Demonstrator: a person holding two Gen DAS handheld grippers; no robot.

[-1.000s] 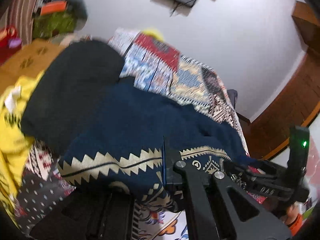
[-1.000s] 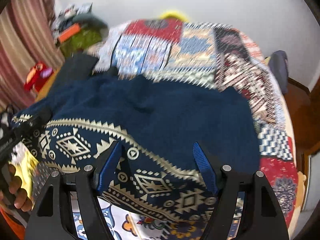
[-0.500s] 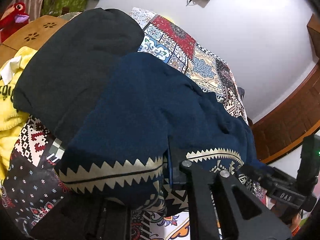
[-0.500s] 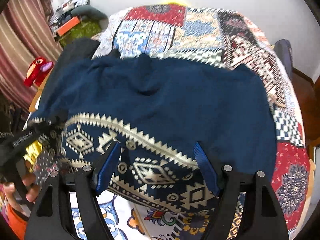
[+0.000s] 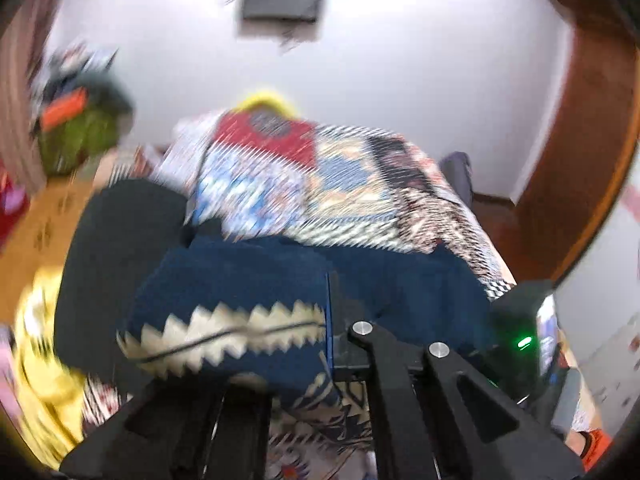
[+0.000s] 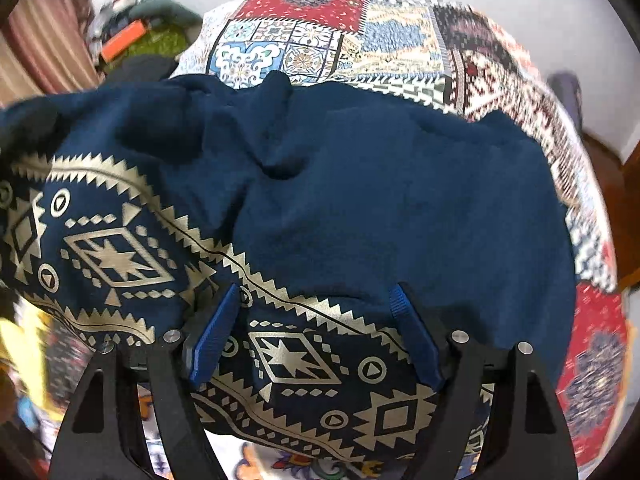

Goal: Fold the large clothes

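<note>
Left tool [image 5: 330, 320] clamped tight on the patterned hem of the dark navy knit sweater with cream zigzag and diamond border [image 6: 360, 208], cloth bunched between the pads and lifted. Right tool [image 6: 316, 336] has its jaws wide, just been opening a little further; blue pads straddle the border band near the hem, not pressing on it. Sweater lies spread on the bed with patchwork-print cover [image 6: 360, 32], hem towards the cameras, left side partly over a black garment [image 5: 104, 248].

Handling guess: soft, floppy, fairly thick knit, light, not fragile; sags and drags when one corner lifts, so pinch at the hem edge or corners, both sides together.

Left wrist view heavily motion-blurred; left pads mostly buried in cloth. Sleeves and neckline not clearly findable; sweater's left edge cut off in right view.
</note>
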